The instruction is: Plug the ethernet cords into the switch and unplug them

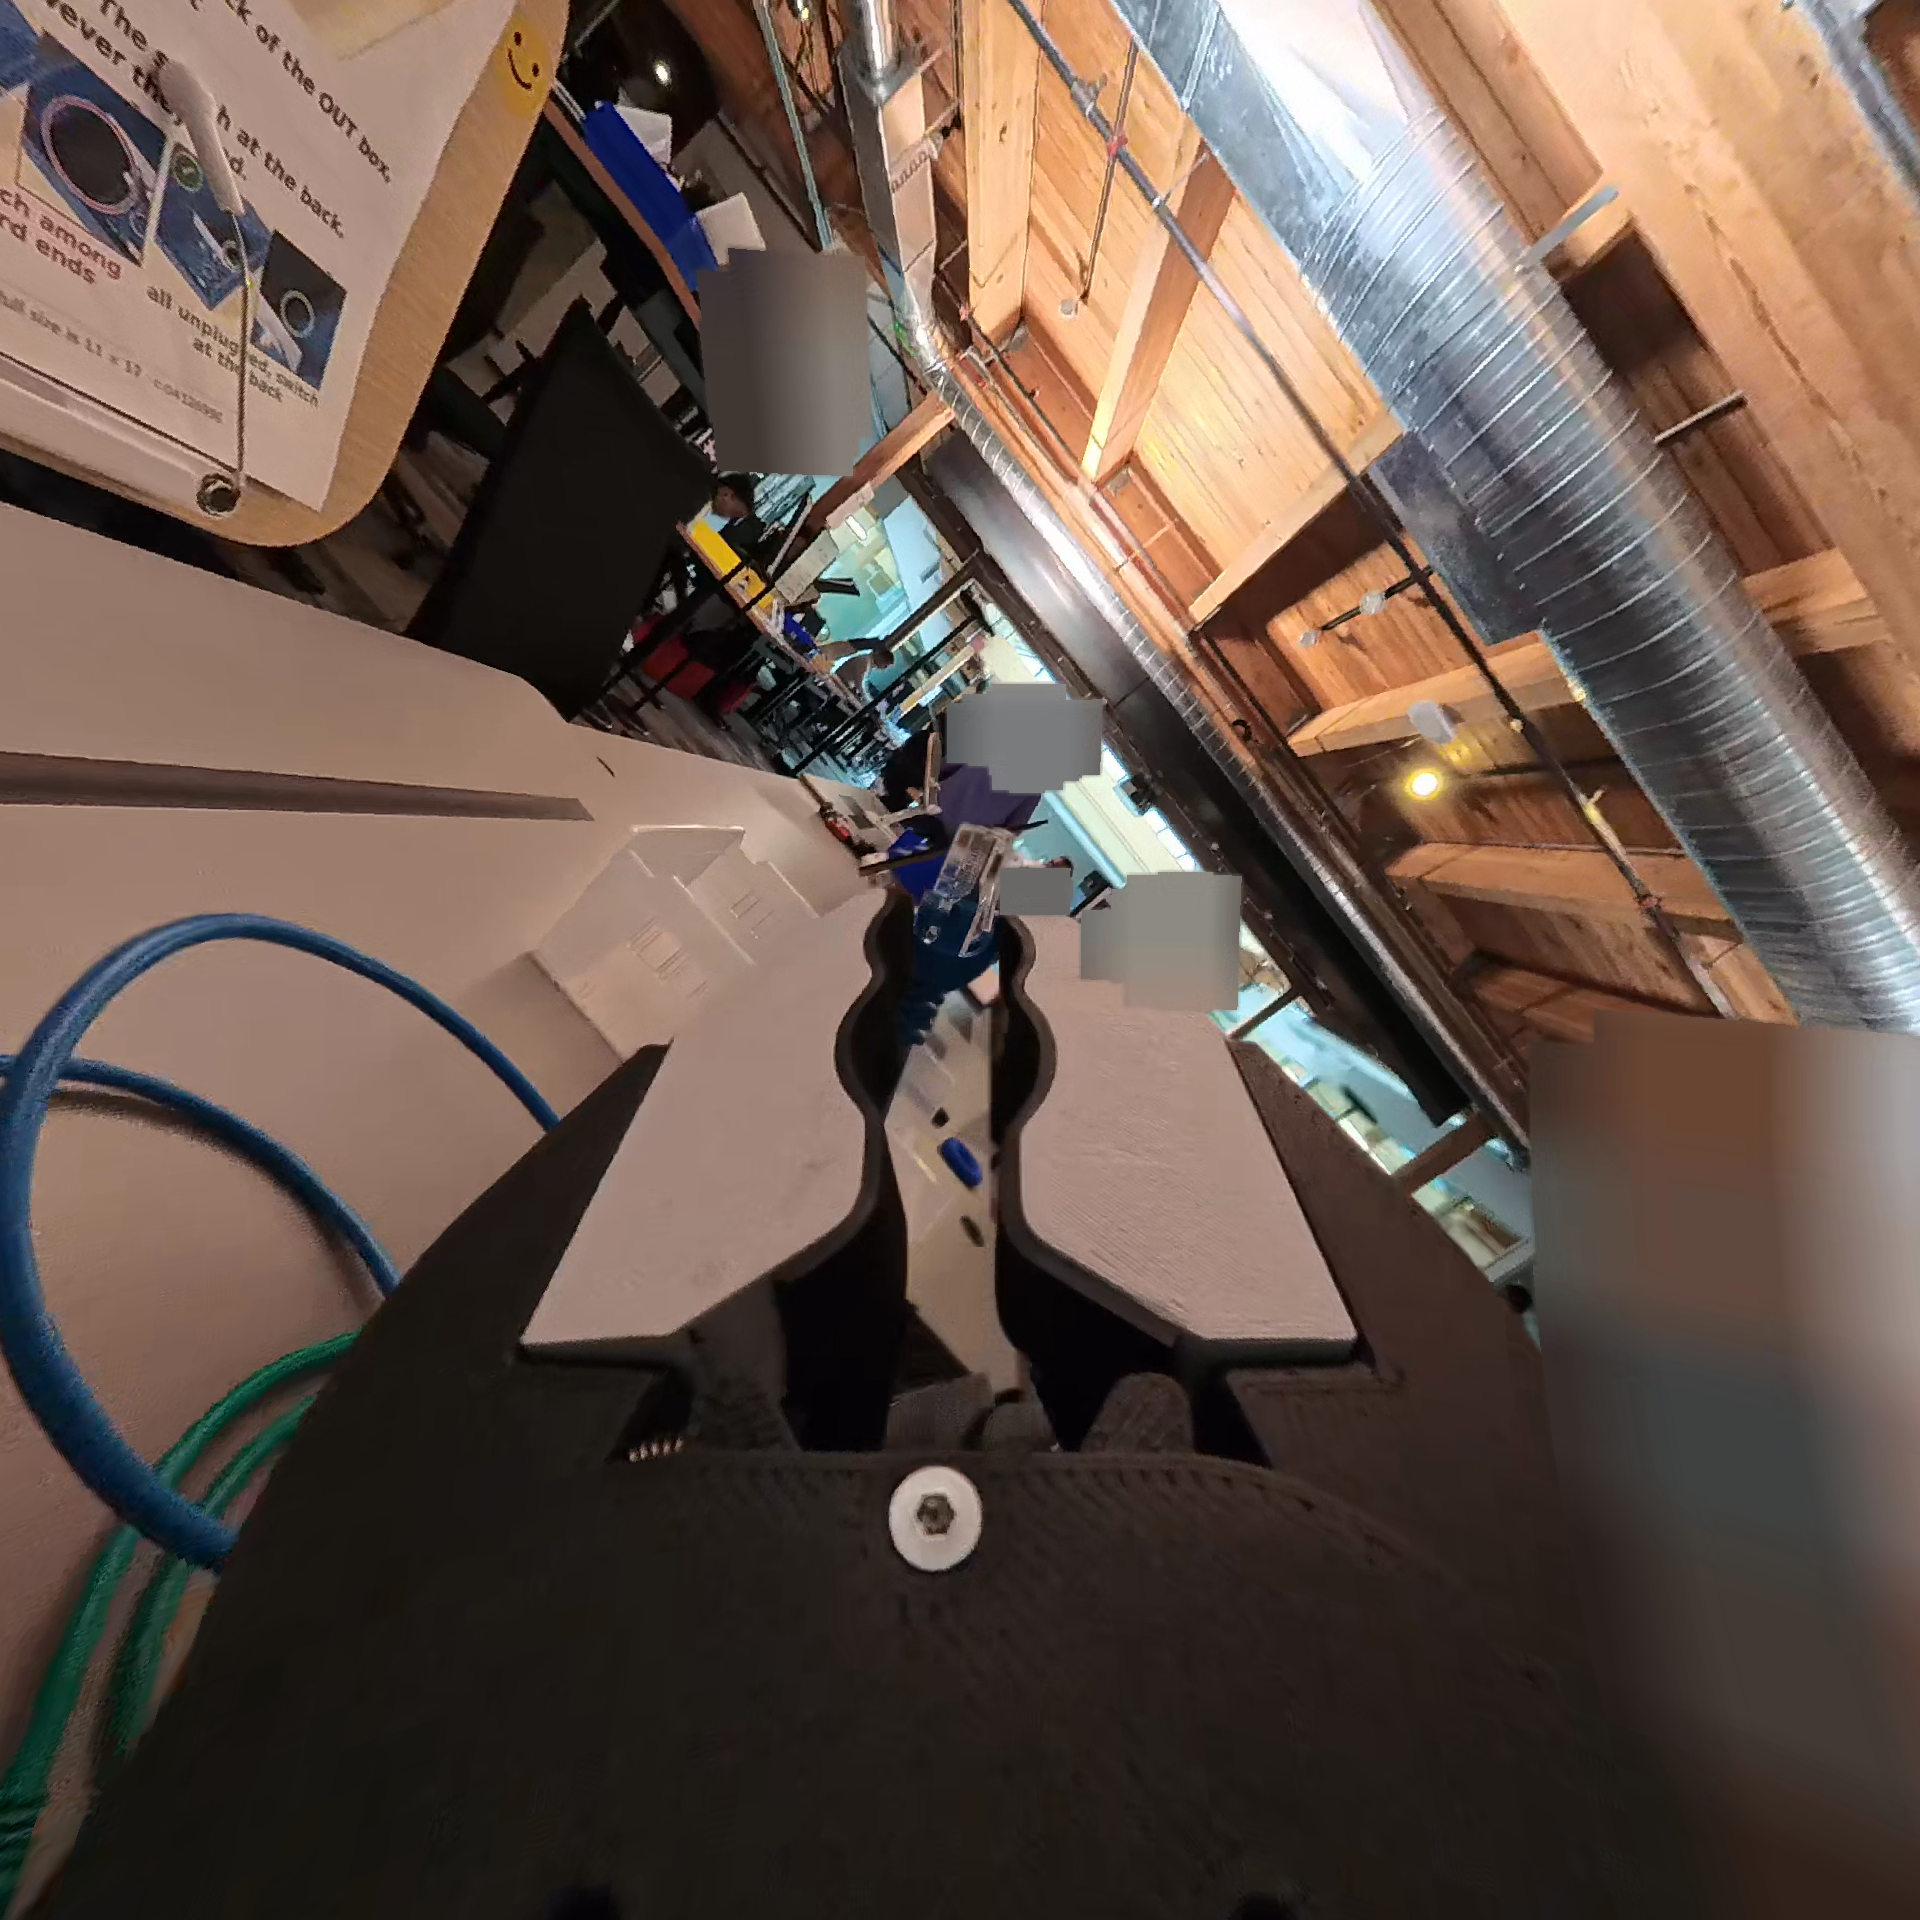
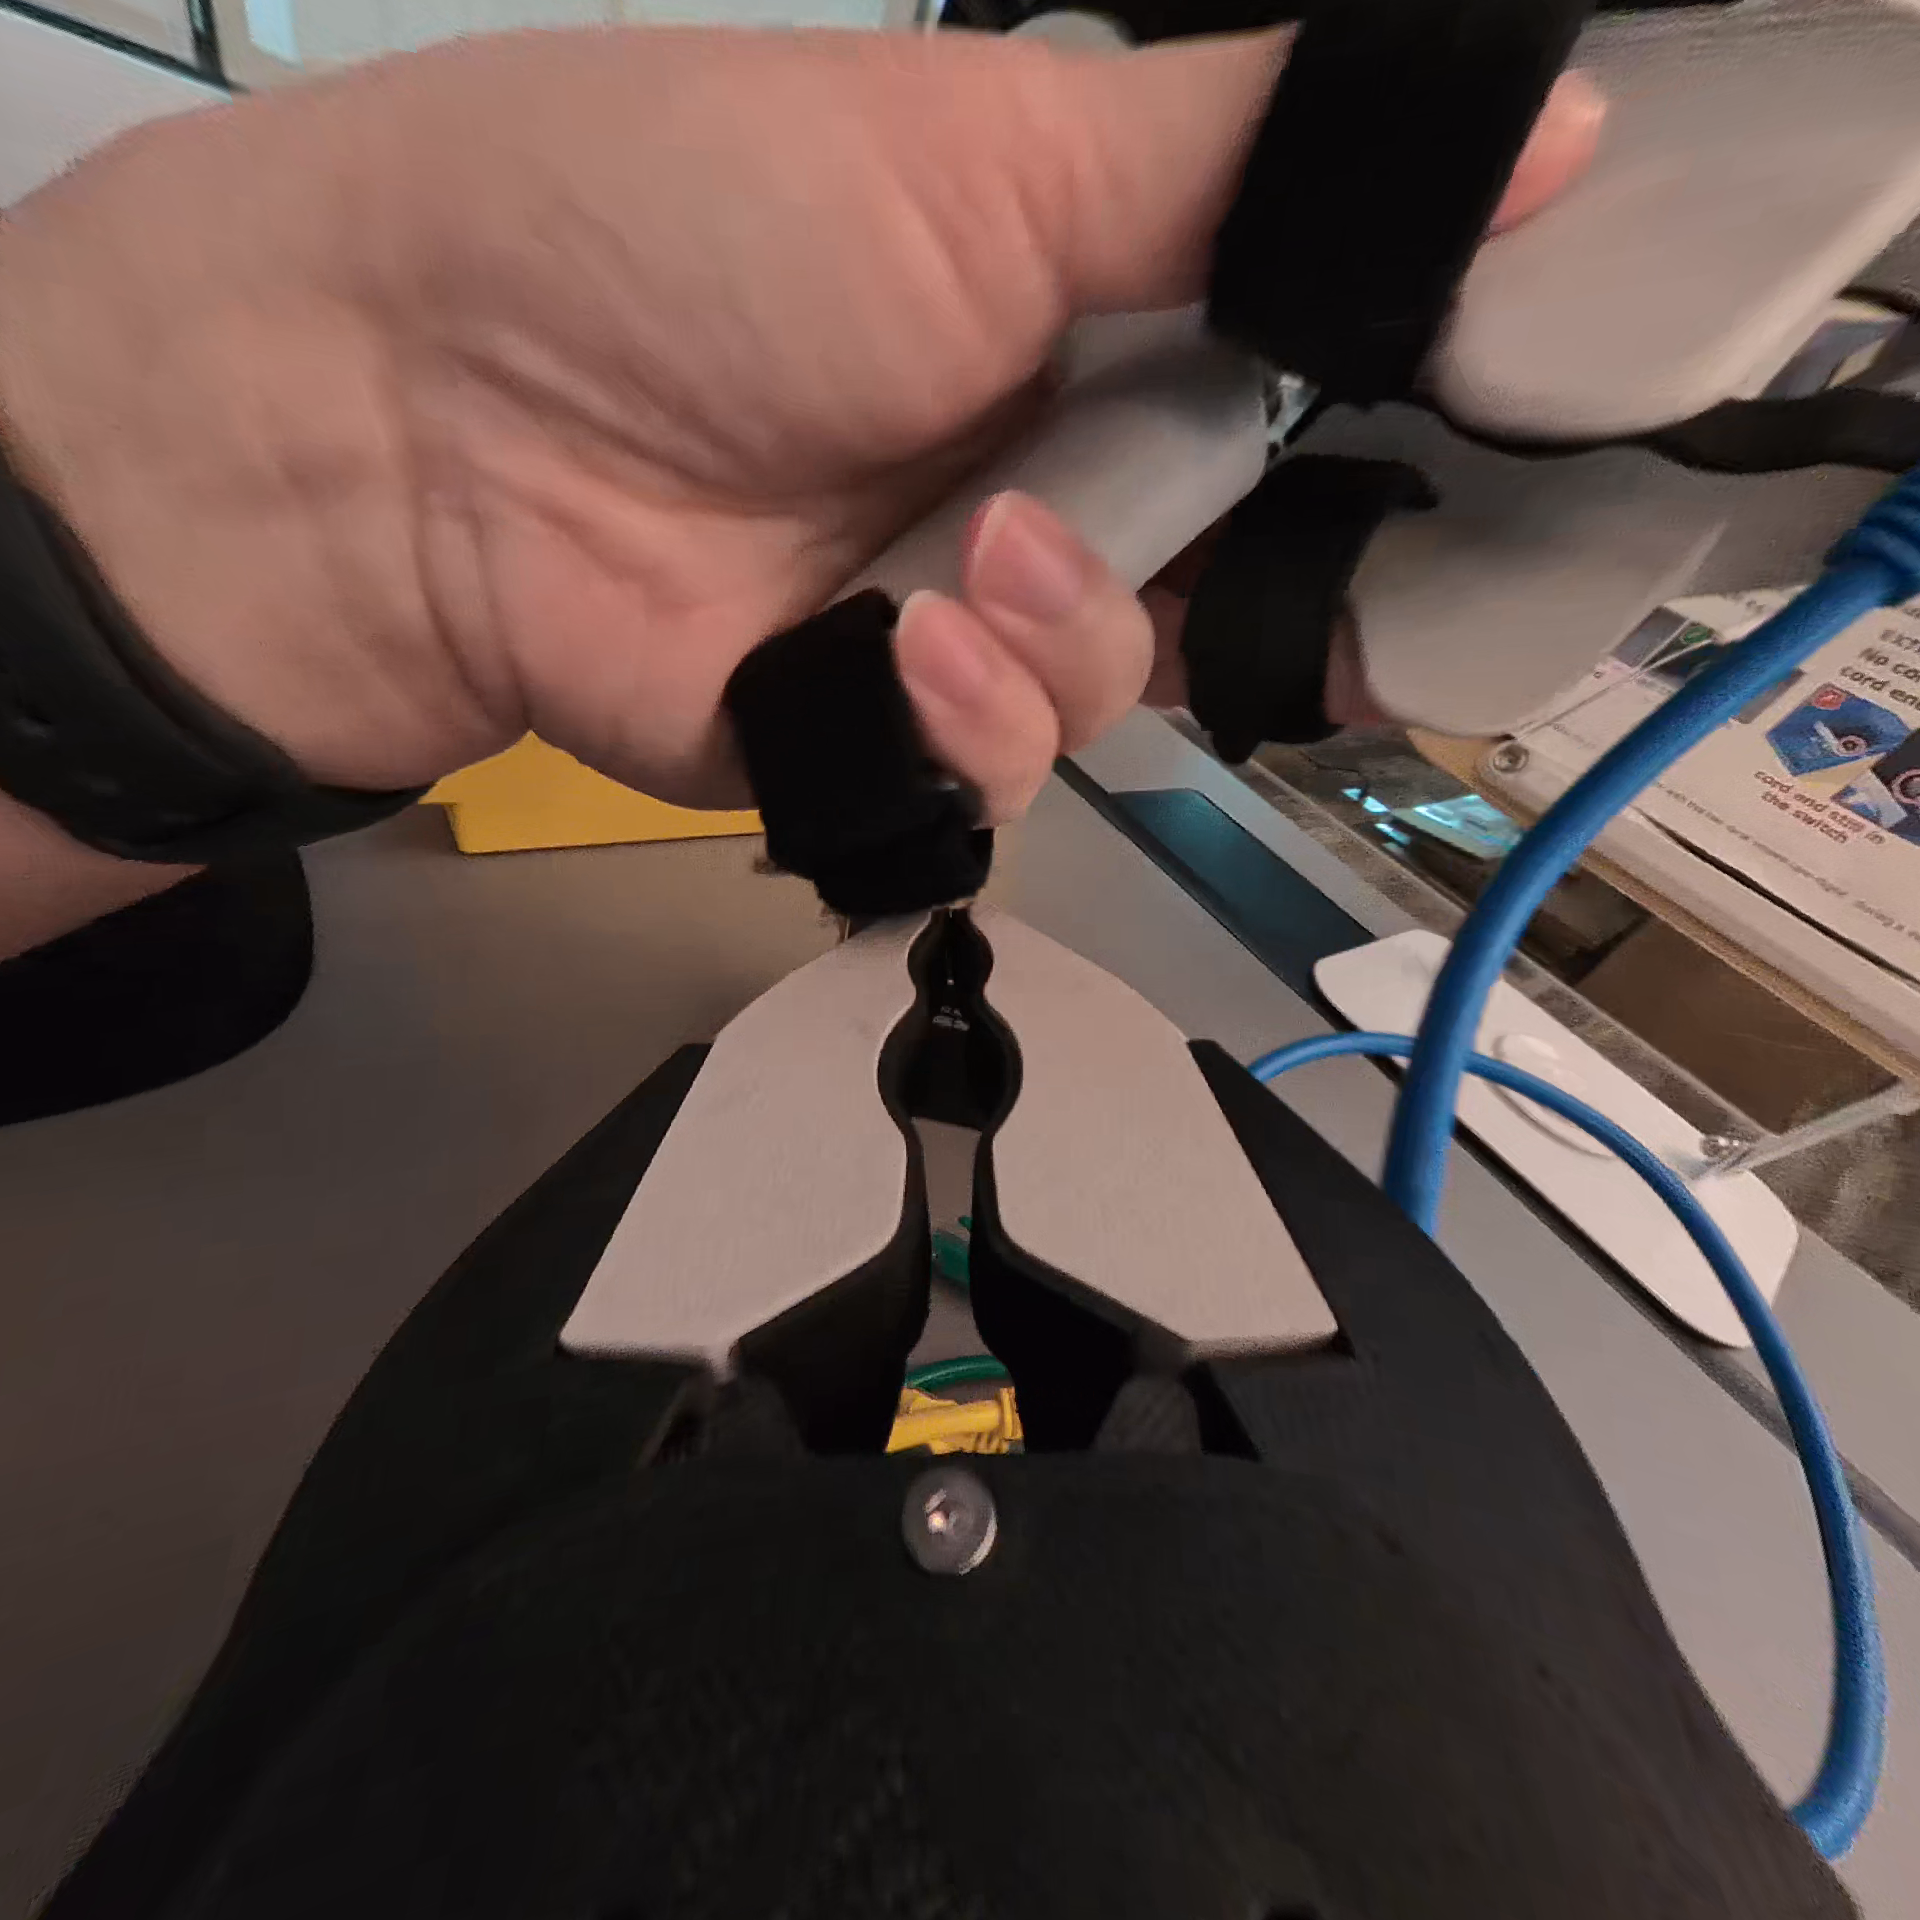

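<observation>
My left gripper (image 1: 945, 935) is shut on the blue boot (image 1: 940, 977) of a blue ethernet cord. Its clear plug (image 1: 966, 883) sticks out past the fingertips and points up and away from the table. The cord (image 1: 62, 1247) loops over the table at the left, beside a green cord (image 1: 156, 1538). My right gripper (image 2: 951, 920) is shut, its tips together just under a hand (image 2: 520, 416) that holds the white body of the left gripper (image 2: 1558, 364). The blue cord (image 2: 1455, 987) hangs at the right of that view. No switch shows plainly.
A printed instruction sheet (image 1: 156, 260) lies on a wooden board; it also shows in the right wrist view (image 2: 1818, 748). A white plate (image 2: 1558, 1143) is screwed to the grey table (image 2: 416, 1091). Green and yellow cords (image 2: 956, 1418) lie under my right gripper. A yellow object (image 2: 582, 800) sits behind. About 15 cm separates my left fingertips from my right. Between my right fingertips and the yellow object (image 2: 582, 800) there is roughly 20 cm.
</observation>
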`<state>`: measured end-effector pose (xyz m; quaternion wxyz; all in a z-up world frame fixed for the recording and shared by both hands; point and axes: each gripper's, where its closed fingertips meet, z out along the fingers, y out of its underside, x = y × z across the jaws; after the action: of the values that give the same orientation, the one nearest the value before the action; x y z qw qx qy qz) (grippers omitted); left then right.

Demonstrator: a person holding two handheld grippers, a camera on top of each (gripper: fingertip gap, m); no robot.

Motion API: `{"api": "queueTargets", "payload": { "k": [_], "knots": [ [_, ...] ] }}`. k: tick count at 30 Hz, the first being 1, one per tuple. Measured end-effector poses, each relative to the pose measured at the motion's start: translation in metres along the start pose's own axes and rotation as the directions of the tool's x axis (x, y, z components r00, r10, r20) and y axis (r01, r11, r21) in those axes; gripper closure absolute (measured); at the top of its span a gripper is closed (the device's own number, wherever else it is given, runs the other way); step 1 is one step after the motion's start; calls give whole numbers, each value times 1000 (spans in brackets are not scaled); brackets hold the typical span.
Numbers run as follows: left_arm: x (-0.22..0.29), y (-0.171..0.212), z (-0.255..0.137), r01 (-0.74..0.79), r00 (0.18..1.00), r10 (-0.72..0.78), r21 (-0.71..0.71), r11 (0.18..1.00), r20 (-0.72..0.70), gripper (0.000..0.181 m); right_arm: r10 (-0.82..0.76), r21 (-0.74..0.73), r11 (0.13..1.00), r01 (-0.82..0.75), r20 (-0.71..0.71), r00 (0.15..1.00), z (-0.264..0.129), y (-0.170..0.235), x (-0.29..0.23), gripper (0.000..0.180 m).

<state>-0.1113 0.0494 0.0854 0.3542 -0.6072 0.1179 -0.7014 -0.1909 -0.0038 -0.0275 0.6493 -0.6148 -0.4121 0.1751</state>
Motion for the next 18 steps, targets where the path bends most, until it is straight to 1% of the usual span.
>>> {"api": "queueTargets", "payload": {
  "k": [1, 2, 4, 5, 7, 9, 11, 13, 15, 16, 17, 18],
  "knots": [
    [3, -1, 0, 22, 1000, -22, 13, 1000, -20, 166, -9, -6, 1000, 8, -24, 1000, 2, 3, 2, 179],
    [6, 0, 1, 45, 998, -44, 24, 999, -39, 166, -11, -9, 1000, 10, -79, 997, 3, 6, 10, 179],
    [11, 1, 2, 88, 994, -85, 42, 995, -69, 166, -26, -6, 1000, 25, -208, 978, 2, 11, 34, 178],
    [13, 1, 3, 103, 992, -99, 53, 993, -83, 166, -34, 11, 999, 38, -276, 961, -2, 9, 49, 174],
    [14, 4, 5, 113, 990, -108, 51, 992, -89, 166, -2, 78, 996, 39, -418, 909, -17, -1, 83, 164],
    [15, 8, 8, 121, 988, -116, 42, 992, -97, 166, 74, 194, 981, 24, -483, 873, -37, -18, 109, 157],
    [18, 13, 11, 138, 984, -135, 22, 990, -120, 166, 131, 361, 931, 56, -472, 872, -61, -43, 122, 154],
    [23, 18, 15, 161, 973, -159, -4, 987, -165, 166, 110, 476, 870, 128, -441, 891, -80, -65, 124, 155],
    [29, 24, 19, 192, 957, -197, -44, 980, -214, 167, 31, 517, 837, 181, -375, 927, -84, -77, 116, 154],
    [30, 26, 20, 196, 953, -203, -54, 979, -225, 167, -16, 529, 828, 184, -306, 952, -82, -80, 108, 154],
    [30, 26, 20, 192, 952, -200, -57, 980, -233, 166, -49, 532, 829, 174, -240, 970, -80, -80, 102, 151],
    [27, 26, 20, 181, 957, -190, -61, 982, -220, 166, -47, 524, 836, 164, -229, 972, -81, -80, 105, 155]
  ]
}}
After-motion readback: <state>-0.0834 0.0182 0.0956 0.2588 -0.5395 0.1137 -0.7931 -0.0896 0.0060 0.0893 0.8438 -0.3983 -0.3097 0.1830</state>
